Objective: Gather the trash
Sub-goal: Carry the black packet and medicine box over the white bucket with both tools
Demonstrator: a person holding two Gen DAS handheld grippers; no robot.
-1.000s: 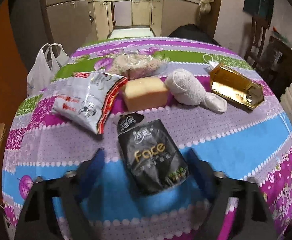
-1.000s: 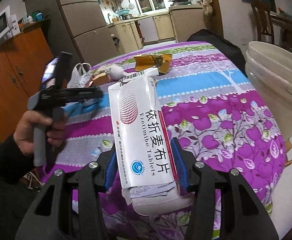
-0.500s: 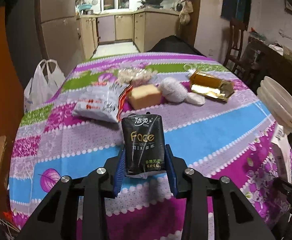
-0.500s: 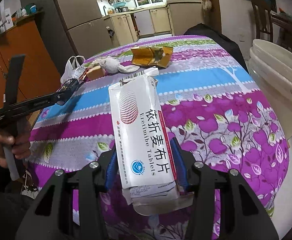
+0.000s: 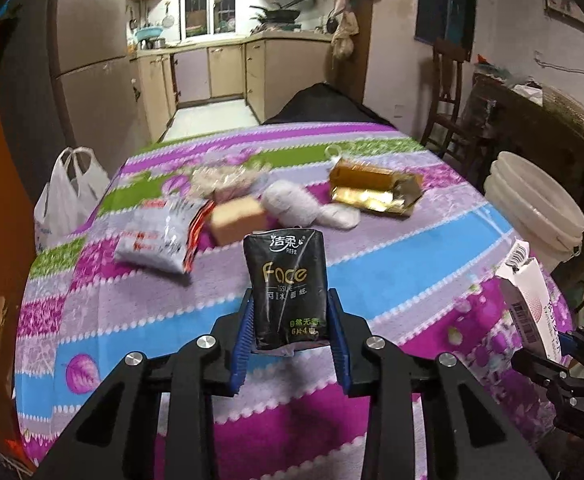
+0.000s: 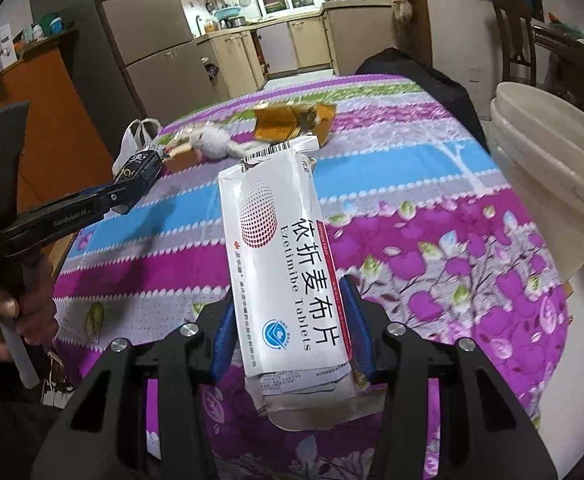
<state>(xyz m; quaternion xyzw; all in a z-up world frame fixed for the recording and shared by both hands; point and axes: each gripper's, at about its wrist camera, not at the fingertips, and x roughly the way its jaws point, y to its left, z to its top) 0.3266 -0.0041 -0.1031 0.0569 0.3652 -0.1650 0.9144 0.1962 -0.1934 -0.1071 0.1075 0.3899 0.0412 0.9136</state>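
Lifted off the table, tissue pack (image 5: 286,289) sits clamped in left claw (image 5: 289,322); right claw (image 6: 289,334) grips tablet box (image 6: 283,268)

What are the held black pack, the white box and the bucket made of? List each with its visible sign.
Black pack: likely thin plastic film; glossy, wrinkled.
White box: seemingly coated cardboard; flat printed faces, open end flap, paper inside.
Bucket: probably moulded plastic; smooth cream wall, ribbed rim.

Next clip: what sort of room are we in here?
Most likely a home dining area opening onto a kitchen: a table under a striped floral cloth, beige kitchen cabinets below a window at the back, and a dark wooden chair alongside.
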